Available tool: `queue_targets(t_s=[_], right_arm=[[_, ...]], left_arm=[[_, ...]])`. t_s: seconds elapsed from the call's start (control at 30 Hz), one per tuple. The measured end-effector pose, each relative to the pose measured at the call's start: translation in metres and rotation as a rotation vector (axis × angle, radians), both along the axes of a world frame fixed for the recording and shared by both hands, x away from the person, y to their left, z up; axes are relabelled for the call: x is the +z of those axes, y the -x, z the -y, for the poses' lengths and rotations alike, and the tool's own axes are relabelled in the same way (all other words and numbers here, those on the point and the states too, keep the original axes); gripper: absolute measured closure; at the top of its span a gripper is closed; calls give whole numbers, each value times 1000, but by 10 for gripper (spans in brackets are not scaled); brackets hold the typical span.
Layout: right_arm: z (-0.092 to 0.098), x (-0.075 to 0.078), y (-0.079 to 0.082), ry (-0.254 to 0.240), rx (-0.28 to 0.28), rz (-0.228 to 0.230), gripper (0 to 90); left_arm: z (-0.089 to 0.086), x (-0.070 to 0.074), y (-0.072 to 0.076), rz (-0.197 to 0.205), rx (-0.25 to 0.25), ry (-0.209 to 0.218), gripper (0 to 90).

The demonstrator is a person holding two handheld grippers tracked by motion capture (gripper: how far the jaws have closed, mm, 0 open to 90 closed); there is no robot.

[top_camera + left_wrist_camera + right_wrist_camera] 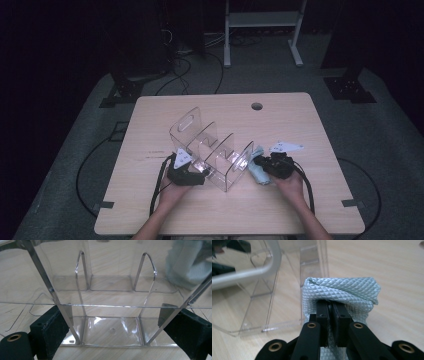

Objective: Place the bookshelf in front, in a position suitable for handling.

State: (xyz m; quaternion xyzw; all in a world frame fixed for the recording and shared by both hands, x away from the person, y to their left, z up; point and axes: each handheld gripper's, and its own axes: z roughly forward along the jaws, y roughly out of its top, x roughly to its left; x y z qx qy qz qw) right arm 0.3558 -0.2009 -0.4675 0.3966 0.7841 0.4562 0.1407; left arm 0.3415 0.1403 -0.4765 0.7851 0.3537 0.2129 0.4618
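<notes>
Organiser [212, 150] of clear plastic lies mid-desk, its long axis running diagonally from the far-left toward the near-right corner of the desk [300, 210]. Left gripper [200, 175] grasps its near end wall; right gripper [260, 167], clenched, pinches a folded pale-blue cloth [339, 292] just beside its near-right end.

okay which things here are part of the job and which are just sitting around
In the job:
- clear plastic organizer, with the left tool set wide across its end
- pale blue cloth, pinched in the right tool

Just there:
- white metal frame behind the table
- floor cables
- table's cable hole
</notes>
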Motion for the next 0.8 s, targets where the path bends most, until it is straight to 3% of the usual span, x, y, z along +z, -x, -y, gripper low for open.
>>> queue_targets(t_s=[0.07,0.23,0.33,0.37,0.4,0.47,0.63,0.7,0.8], right_arm=[[3,-4,-5,-18,-15,-12,841],[4,-12,-10,-8,-24,-44,841],[5,-3,-10,-14,-23,-19,842],[7,7,-9,-47,-27,13,843],[7,10,-10,-57,-28,15,843],[8,10,-11,-59,-24,19,844],[7,-9,-15,-40,-17,-41,844],[7,-8,-15,-45,-18,-46,844],[9,3,-12,-63,-10,-16,846]], left_arm=[[1,1,0,2,3,-4,83],[1,1,0,2,2,-5,83],[0,0,0,-1,2,-1,83],[0,0,0,0,2,0,83],[0,0,0,1,3,0,83],[0,0,0,4,3,-1,83],[1,0,0,3,3,-3,83],[1,0,0,2,4,-2,83],[0,0,0,1,3,4,83]])
